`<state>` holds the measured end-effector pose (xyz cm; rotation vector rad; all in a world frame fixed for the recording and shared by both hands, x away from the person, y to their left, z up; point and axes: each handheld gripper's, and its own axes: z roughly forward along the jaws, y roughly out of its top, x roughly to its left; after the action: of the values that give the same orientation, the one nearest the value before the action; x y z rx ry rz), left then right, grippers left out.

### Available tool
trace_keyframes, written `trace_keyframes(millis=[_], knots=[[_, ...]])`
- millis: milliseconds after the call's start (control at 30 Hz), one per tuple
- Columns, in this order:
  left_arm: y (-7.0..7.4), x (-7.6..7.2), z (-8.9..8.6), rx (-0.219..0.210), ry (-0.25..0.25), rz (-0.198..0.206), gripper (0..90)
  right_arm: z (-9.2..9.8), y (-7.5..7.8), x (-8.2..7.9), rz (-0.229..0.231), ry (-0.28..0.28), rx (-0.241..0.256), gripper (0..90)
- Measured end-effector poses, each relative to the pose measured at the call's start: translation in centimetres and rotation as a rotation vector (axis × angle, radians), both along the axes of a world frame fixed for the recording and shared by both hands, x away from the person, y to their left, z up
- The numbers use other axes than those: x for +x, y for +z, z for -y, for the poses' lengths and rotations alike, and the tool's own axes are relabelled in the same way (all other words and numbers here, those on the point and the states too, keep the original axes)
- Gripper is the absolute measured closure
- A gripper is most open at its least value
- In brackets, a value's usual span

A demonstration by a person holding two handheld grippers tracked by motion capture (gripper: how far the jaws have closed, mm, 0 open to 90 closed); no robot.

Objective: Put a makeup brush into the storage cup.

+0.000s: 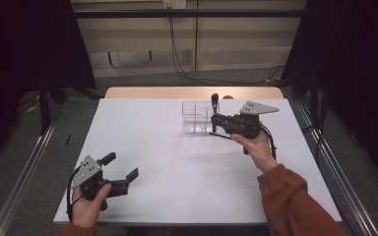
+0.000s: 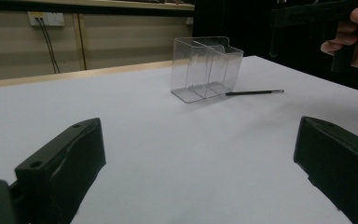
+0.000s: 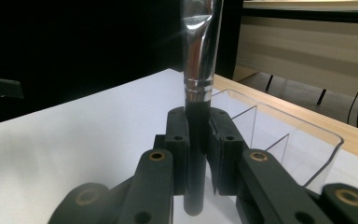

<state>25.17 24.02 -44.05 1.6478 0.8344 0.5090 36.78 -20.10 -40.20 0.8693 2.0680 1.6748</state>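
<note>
My right gripper (image 1: 215, 119) (image 3: 198, 135) is shut on the black handle of a brush (image 1: 214, 101) (image 3: 198, 60) with a silver ferrule, held upright at the right side of a clear divided box (image 1: 195, 118) (image 2: 206, 67) (image 3: 303, 140). A thin black pencil-like stick (image 1: 221, 134) (image 2: 254, 93) lies on the white table (image 1: 177, 167) just in front of the box. My left gripper (image 1: 123, 165) (image 2: 200, 154) rests open near the front left corner, nothing between its fingers (image 2: 65, 161). From the left gripper view the brush (image 2: 274, 42) hangs from the right gripper (image 2: 307, 14).
The box compartments look empty. A wooden strip (image 1: 192, 92) borders the table's far edge, with cables on the floor beyond. Metal rails run along both sides of the table. Dark curtains stand left and right.
</note>
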Motion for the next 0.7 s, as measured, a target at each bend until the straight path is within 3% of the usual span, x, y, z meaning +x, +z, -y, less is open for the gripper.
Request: trace_keyframes(millis=[367,600,700], knots=[[-0.1,0.0,0.1,0.005,0.000,-0.002,2.0,0.5,0.6,3.2,-0.005,-0.070,0.014,80.1],[-0.2,0.0,0.2,0.010,-0.002,-0.009,2.3,0.1,0.7,4.5,0.003,-0.108,-0.009,80.0],[-0.2,0.0,0.2,0.013,-0.002,-0.007,2.3,-0.2,0.1,5.0,-0.012,-0.126,-0.016,80.0]])
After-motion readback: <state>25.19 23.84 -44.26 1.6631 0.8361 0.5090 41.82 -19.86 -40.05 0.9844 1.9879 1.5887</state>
